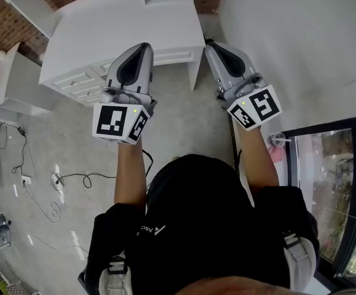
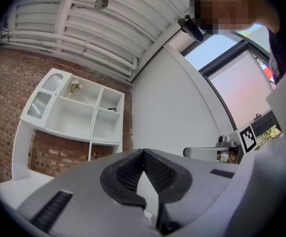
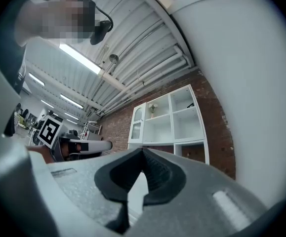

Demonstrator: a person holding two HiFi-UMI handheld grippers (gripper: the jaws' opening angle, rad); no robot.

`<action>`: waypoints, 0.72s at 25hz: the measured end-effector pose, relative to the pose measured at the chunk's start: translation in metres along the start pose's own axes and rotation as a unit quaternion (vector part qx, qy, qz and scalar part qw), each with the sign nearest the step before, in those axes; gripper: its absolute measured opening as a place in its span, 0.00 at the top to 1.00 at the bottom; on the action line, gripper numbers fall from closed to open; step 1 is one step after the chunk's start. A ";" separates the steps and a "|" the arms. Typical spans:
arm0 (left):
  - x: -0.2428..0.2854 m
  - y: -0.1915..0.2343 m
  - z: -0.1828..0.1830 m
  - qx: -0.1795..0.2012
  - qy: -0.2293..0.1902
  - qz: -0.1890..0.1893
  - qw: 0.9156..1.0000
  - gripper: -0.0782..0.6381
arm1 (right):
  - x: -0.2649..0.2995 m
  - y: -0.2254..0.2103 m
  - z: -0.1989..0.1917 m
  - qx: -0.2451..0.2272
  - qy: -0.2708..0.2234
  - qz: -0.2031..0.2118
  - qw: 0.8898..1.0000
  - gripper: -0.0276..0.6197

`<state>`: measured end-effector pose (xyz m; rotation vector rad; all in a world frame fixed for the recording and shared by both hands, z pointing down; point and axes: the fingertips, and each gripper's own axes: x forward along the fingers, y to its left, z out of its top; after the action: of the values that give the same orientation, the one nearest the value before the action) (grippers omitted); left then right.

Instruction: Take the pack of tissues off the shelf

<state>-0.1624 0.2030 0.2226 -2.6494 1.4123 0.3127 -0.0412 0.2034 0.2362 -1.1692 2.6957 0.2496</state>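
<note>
Both grippers are held up in front of the person, pointing at a white shelf unit (image 2: 76,113) on a brick wall. The shelf unit (image 3: 171,118) has several open compartments. A small vase of flowers (image 2: 74,87) stands in an upper one and a small dark thing (image 2: 112,110) in another. I cannot make out a pack of tissues. My left gripper (image 2: 143,152) is shut, its pads meeting with nothing between them. My right gripper (image 3: 143,151) is shut and empty too. Seen from the head, the left gripper (image 1: 142,46) and the right gripper (image 1: 209,43) hang over the white cabinet's front edge.
A white cabinet (image 1: 122,23) with drawers (image 1: 82,82) stands below the shelf. A white wall (image 1: 294,35) rises at the right, with a glass door (image 1: 331,183) beside it. Cables (image 1: 73,180) lie on the grey floor at the left.
</note>
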 end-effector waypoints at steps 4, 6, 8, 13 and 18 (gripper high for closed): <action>0.000 0.022 0.002 -0.001 -0.006 -0.005 1.000 0.89 | 0.018 0.008 -0.007 -0.008 0.007 -0.003 1.000 0.95; 0.002 0.031 0.000 -0.001 -0.007 -0.007 1.000 0.89 | 0.025 0.008 -0.012 -0.011 0.010 -0.006 1.000 0.95; 0.008 0.041 -0.002 -0.001 -0.007 -0.007 1.000 0.89 | 0.033 0.005 -0.018 -0.011 0.014 -0.008 1.000 0.95; 0.026 0.071 -0.003 0.004 -0.007 -0.005 1.000 0.89 | 0.061 -0.005 -0.026 -0.015 0.018 -0.010 1.000 0.95; 0.061 0.083 -0.015 0.010 -0.005 -0.001 1.000 0.89 | 0.080 -0.035 -0.036 -0.033 0.018 -0.003 0.999 0.95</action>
<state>-0.1965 0.1044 0.2218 -2.6295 1.4021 0.3093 -0.0729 0.1155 0.2488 -1.2119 2.7336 0.3214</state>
